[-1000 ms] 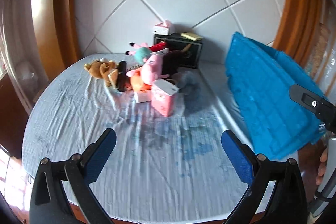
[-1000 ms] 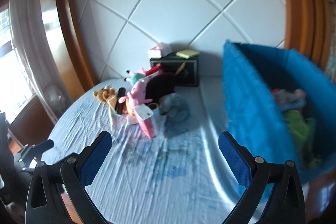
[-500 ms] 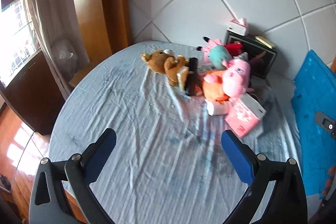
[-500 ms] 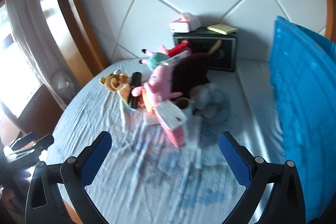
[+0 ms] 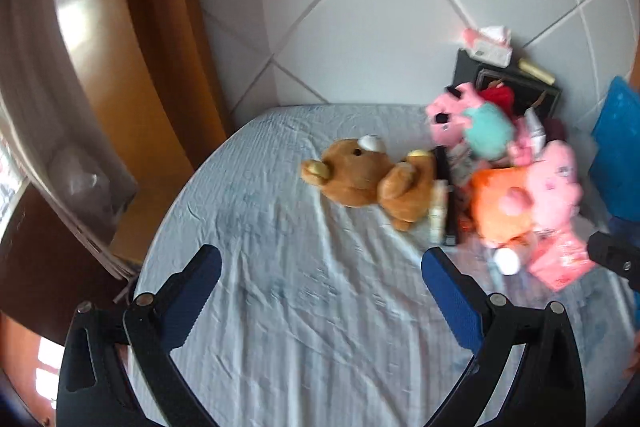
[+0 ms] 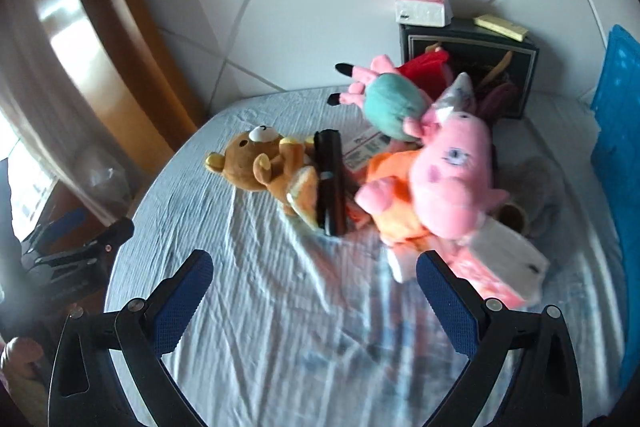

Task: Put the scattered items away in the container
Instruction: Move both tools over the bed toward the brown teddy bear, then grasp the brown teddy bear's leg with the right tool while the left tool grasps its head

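Hovering over the bed point(image 5: 304, 291), left gripper point(image 5: 321, 267) and right gripper point(image 6: 314, 269) both spread wide, empty. Approaching the bear point(image 5: 366, 181) (nearest toy, touching the pile), bin point(image 6: 618, 131) at right; best pinching its body.

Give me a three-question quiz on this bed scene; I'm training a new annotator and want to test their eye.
1. True or false: the left gripper is shut on the brown teddy bear.
2. What lies directly against the bear's feet in the right wrist view?
A. the long black item
B. the tissue box
C. the blue container
3. Fill in: the tissue box sits on top of a ____ box by the wall.

Key
1. False: both the left gripper and the right gripper are open and empty above the sheet.
2. A
3. black
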`<state>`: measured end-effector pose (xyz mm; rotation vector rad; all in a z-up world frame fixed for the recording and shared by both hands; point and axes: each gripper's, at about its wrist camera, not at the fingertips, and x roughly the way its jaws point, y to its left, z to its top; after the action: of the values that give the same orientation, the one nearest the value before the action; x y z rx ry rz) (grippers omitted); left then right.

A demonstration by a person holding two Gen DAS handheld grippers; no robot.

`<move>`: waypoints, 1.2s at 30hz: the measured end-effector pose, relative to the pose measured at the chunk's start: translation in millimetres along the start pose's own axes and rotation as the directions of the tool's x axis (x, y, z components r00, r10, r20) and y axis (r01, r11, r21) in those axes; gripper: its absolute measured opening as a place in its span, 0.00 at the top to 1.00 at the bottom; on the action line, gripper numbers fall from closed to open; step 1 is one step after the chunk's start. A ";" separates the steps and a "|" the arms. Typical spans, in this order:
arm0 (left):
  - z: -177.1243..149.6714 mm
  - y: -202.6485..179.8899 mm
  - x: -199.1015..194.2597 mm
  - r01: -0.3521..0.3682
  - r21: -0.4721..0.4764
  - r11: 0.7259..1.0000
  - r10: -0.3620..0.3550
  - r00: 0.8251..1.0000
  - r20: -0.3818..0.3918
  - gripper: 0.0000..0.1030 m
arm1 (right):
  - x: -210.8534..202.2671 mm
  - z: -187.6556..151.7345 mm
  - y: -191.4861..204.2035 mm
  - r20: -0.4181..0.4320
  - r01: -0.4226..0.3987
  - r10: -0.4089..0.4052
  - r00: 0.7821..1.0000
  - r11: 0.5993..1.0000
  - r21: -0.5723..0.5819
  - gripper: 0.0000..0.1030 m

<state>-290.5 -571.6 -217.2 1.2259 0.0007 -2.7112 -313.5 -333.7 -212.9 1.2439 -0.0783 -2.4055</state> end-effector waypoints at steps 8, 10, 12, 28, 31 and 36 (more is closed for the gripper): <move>60.9 32.0 124.6 0.129 0.041 0.991 -0.123 0.986 -0.109 0.07 | 102.4 63.2 41.3 -0.072 0.159 -0.155 0.985 0.986 0.045 0.40; 66.7 27.8 149.6 0.165 0.062 0.984 -0.155 0.977 -0.147 0.12 | 127.3 74.2 38.5 -0.107 0.161 -0.153 0.982 0.984 0.072 0.47; 69.9 24.0 169.3 0.188 0.081 0.979 -0.171 0.969 -0.178 0.12 | 153.1 83.3 31.9 -0.137 0.160 -0.144 0.980 0.981 0.114 0.47; 51.3 19.1 215.9 0.328 0.121 0.937 -0.291 0.923 -0.251 0.38 | 226.4 62.0 32.7 -0.223 0.168 -0.149 0.963 0.983 0.069 0.65; 45.9 31.7 199.6 0.343 0.084 0.935 -0.319 0.922 -0.220 0.38 | 212.7 47.4 38.0 -0.203 0.142 -0.137 0.970 0.990 0.013 0.70; 25.7 43.1 164.8 0.355 0.105 0.929 -0.334 0.925 -0.181 0.38 | 188.1 6.5 47.4 -0.183 0.116 -0.133 0.974 0.988 -0.099 0.88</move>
<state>-410.1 -640.7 -320.1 1.6206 0.0586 -2.9371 -397.3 -452.4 -341.7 1.4685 0.1653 -2.3523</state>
